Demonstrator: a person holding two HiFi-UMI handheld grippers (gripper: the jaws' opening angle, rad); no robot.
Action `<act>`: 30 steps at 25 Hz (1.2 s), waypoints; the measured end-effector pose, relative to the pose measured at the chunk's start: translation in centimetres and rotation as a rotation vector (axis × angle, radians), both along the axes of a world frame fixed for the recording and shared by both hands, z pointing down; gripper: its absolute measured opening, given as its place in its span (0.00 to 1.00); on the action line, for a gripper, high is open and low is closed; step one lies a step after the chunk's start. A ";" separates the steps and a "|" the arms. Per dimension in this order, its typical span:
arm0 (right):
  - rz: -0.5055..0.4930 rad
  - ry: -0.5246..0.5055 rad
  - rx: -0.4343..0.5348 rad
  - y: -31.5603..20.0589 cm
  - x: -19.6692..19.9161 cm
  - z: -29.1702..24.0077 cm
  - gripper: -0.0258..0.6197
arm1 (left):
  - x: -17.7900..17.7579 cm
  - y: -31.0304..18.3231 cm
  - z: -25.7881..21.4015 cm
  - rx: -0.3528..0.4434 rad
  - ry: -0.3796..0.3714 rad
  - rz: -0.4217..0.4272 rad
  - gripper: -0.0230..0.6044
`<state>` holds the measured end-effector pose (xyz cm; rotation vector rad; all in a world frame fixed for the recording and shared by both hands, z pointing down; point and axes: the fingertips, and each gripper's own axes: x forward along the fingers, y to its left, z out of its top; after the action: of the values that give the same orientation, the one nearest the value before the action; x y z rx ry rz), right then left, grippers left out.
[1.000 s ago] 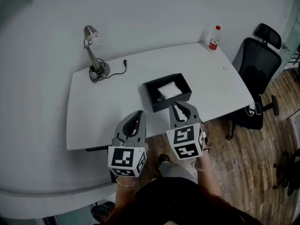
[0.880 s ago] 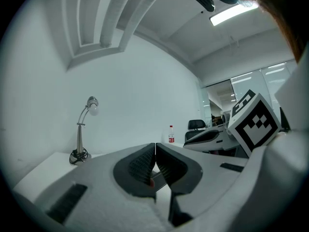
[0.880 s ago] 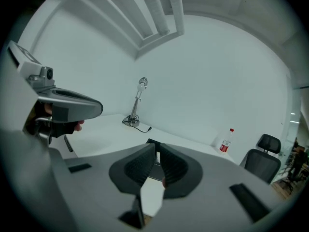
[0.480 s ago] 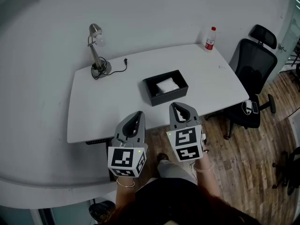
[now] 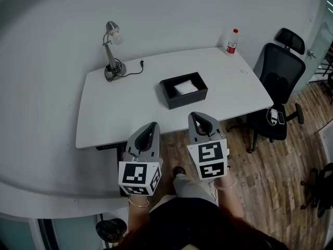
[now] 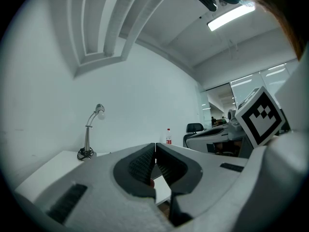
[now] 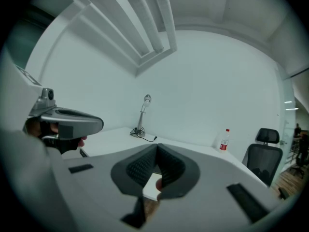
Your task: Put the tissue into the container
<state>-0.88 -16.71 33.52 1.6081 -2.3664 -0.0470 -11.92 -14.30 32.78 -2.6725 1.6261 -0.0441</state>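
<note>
On the white table (image 5: 130, 119), the black container (image 5: 184, 100) holds the white tissue (image 5: 185, 87), which lies flat inside it. Judged from this, the placement is complete and no step appears outstanding. The left gripper (image 6: 155, 154) and right gripper (image 7: 155, 162) both hang short of the table's near edge, jaws pressed together on nothing. Legible writing: none. The bottle (image 5: 231, 41) at the far corner bears a red label, too small to read.
</note>
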 end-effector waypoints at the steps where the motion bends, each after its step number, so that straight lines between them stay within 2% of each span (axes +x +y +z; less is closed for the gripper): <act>1: -0.001 -0.007 0.002 0.4 0.0 -0.1 0.07 | -0.1 0.4 0.0 0.001 0.002 -0.001 0.08; 15: -0.025 -0.061 0.076 5.8 -0.3 -1.7 0.07 | -0.2 4.8 -0.2 0.013 0.022 0.008 0.08; 30: -0.034 -0.099 0.133 7.1 0.6 -2.7 0.07 | 1.0 4.6 -0.4 0.019 0.022 0.014 0.08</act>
<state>-0.26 -9.63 30.77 1.6651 -2.5141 -0.1377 -10.94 -9.67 32.35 -2.6791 1.6053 0.0008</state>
